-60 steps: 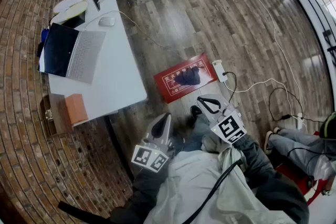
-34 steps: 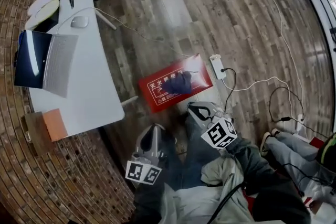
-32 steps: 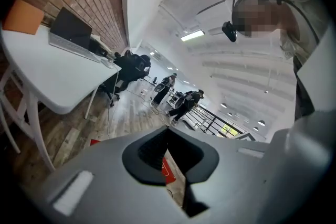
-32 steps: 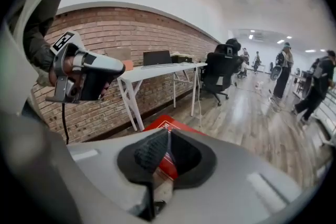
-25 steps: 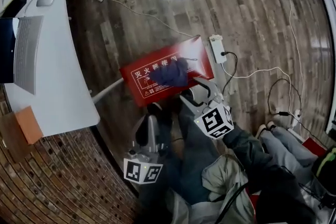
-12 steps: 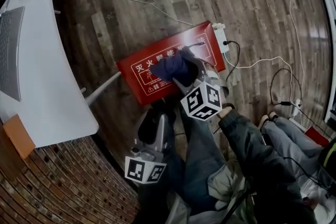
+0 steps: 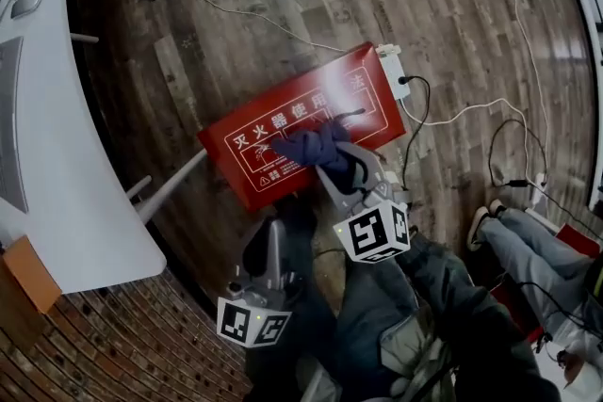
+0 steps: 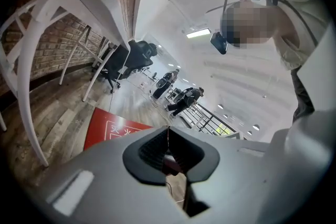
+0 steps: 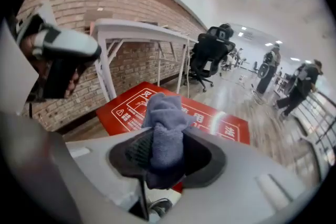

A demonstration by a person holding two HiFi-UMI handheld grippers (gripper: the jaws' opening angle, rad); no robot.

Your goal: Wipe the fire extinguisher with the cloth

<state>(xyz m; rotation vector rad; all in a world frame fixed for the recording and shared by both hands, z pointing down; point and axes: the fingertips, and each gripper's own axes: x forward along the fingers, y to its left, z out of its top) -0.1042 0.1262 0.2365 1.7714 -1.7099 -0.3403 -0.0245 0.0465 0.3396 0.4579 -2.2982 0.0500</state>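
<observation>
A flat red fire extinguisher box [image 7: 283, 132] with white lettering lies on the wood floor. A dark blue cloth [image 7: 309, 146] is bunched on its near edge. My right gripper [image 7: 334, 165] reaches over that edge; its jaws have just been closing and are shut on the cloth [image 9: 164, 128], which stands up between the pads above the red box [image 9: 215, 118]. My left gripper [image 7: 273, 235] hangs nearer me, left of the right one, short of the box [image 8: 107, 128]. Its jaws [image 8: 168, 152] have just closed and stand shut with nothing between them.
A white table [image 7: 66, 193] with slanted legs [image 7: 170, 185] stands at the left by a brick wall. A white power strip [image 7: 393, 73] and trailing cables lie right of the box. A seated person's legs [image 7: 528, 245] are at the far right. An office chair [image 9: 210, 50] stands beyond the box.
My right gripper has reached forward to the cloth on the red box and closed on it. The left gripper has sunk a little. The box now looms larger in the head view.
</observation>
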